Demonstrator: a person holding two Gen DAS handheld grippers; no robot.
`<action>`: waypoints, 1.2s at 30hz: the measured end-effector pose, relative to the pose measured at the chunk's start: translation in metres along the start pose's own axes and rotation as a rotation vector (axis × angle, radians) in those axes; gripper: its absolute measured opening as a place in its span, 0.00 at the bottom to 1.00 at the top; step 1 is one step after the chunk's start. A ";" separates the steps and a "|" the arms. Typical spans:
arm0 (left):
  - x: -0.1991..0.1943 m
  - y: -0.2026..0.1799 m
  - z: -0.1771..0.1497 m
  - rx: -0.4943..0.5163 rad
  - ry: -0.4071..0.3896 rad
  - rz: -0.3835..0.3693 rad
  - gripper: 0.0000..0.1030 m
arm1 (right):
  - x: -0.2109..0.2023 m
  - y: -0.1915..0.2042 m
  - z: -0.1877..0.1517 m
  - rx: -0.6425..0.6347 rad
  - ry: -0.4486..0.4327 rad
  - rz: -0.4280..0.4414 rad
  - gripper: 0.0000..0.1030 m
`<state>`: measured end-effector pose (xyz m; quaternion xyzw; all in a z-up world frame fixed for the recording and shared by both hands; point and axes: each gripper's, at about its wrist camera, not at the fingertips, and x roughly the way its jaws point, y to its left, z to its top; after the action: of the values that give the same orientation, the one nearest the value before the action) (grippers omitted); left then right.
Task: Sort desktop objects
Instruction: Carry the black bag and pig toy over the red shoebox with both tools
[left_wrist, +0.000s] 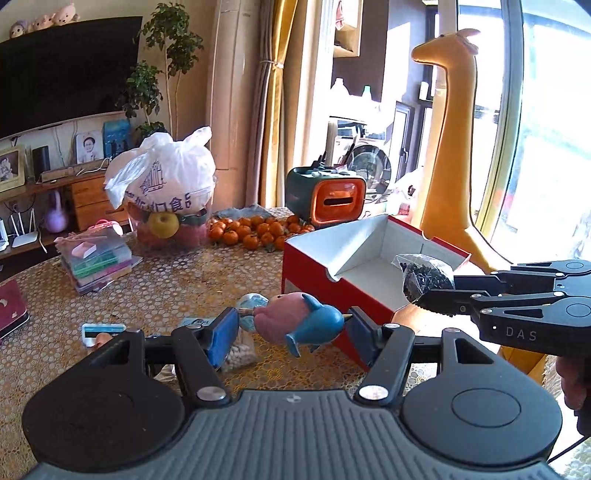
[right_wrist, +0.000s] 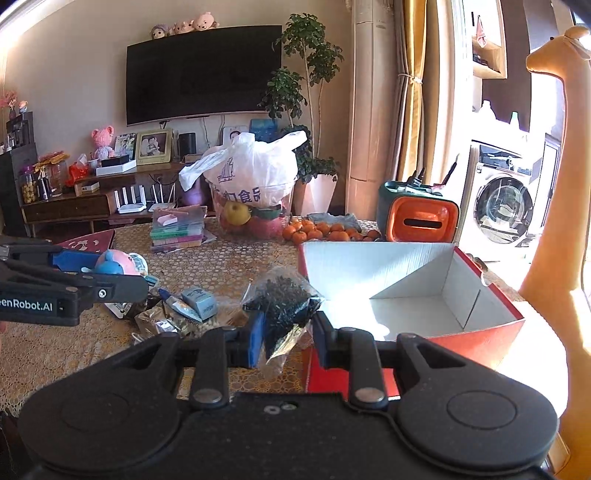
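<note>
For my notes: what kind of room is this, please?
Most likely a home living room: a wall television, family photo frames on the cabinet below, and a washing machine by the window.

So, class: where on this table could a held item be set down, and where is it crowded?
Free: the white floor inside the red box, and bare tablecloth between the stacked cases and the box. Crowded: the packets beside the left gripper, and the oranges.

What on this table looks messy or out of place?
Loose orange tangerines lie straight on the patterned tablecloth, not in a bowl. Small packets sit in a crumpled heap. The open red cardboard box is empty.
</note>
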<state>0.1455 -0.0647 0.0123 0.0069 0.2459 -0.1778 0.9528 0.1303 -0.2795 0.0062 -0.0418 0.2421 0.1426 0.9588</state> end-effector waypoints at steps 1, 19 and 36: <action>0.002 -0.004 0.003 0.008 -0.002 -0.009 0.62 | -0.001 -0.004 0.001 -0.002 -0.004 -0.009 0.26; 0.065 -0.067 0.041 0.111 0.005 -0.135 0.62 | 0.012 -0.080 0.012 0.013 0.007 -0.089 0.26; 0.172 -0.100 0.055 0.199 0.125 -0.165 0.62 | 0.083 -0.147 0.018 0.019 0.144 -0.133 0.27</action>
<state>0.2768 -0.2219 -0.0130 0.0923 0.2855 -0.2785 0.9124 0.2518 -0.3960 -0.0163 -0.0590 0.3082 0.0728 0.9467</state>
